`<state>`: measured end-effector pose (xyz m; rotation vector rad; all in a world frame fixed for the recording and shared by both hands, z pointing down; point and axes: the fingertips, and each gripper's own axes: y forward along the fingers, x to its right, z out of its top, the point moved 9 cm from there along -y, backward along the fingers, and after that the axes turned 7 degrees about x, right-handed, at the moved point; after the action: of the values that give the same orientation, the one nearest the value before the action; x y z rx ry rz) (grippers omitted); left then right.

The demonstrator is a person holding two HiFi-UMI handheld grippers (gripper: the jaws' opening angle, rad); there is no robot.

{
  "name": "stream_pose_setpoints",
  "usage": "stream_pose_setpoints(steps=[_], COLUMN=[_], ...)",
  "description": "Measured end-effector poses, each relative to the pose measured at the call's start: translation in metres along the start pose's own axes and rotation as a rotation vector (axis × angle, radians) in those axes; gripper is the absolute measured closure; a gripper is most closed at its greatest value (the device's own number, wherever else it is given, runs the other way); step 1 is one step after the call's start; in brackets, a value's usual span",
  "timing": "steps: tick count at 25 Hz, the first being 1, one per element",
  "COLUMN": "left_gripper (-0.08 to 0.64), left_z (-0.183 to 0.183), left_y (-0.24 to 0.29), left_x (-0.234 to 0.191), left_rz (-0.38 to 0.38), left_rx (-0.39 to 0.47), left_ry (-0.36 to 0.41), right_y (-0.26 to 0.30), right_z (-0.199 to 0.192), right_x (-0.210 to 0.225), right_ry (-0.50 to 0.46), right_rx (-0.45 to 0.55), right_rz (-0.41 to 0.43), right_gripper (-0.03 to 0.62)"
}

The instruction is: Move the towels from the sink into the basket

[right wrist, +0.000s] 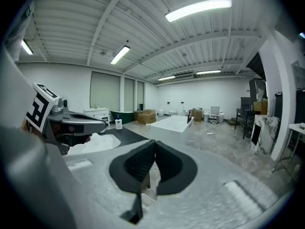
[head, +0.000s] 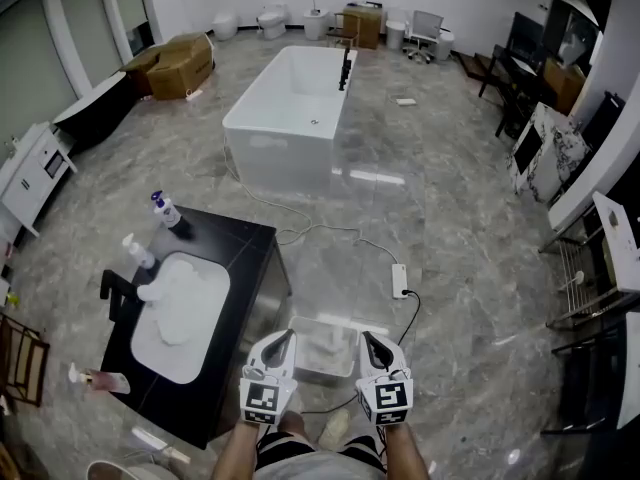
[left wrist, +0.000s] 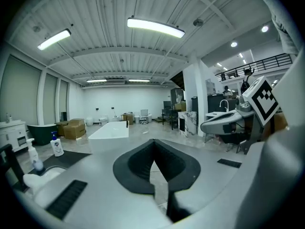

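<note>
We hold the left gripper, a white plastic shell with black padded jaws and a cube of square markers at its rear, level beside the right gripper of the same make, the two near each other but apart and both pointing forward. Our bare left forearm and bare right forearm reach out from the body behind them. Each gripper's black jaws meet at the tips with nothing between them.

Contents of basket indistinct
</note>
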<state>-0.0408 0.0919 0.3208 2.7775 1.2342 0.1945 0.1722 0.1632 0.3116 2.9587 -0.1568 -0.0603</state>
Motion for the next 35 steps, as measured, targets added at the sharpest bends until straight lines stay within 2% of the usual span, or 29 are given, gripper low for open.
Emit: stream_pose_setpoints(steps=[11, 17, 21, 25, 31, 35], left_gripper=[0.551, 0.551, 0.551, 0.551, 0.551, 0.551], left_z=[0.008, 0.022, 0.027, 0.029, 0.015, 0.003], left_y=[-0.005, -0.028, -0.062, -0.107, -0.168, -0.195], left_x=[0.009, 0.014, 0.010, -0.013, -0.065, -0.111], left_rz=[0.010, 0.063, 0.175, 0.308, 0.508, 0.606], left_rx=[0.017, 0.037, 0.032, 0.010, -0.021, -0.043], left_ry=[0.006, 0.032, 0.022, 0.019, 0.005, -0.010], right_y=[-0.007, -0.012, -0.007, 0.010, 0.051, 0.094], right_z=[0.009, 0.021, 0.031, 0.041, 0.047, 0.052], right_x=[0.005, -0.011, -0.038, -0.083, -0.158, -0.208], right_ry=[-0.004, -0.011, -0.018, -0.019, -0.029, -0.040], right_rx=[0.033, 0.067, 0.087, 0.098, 0.111, 0.106], right_rz=[0.004, 0.082, 0.199, 0.332, 0.517, 0.615], right_gripper=[0.591, 0.591, 0.591, 0.591, 0.591, 0.591])
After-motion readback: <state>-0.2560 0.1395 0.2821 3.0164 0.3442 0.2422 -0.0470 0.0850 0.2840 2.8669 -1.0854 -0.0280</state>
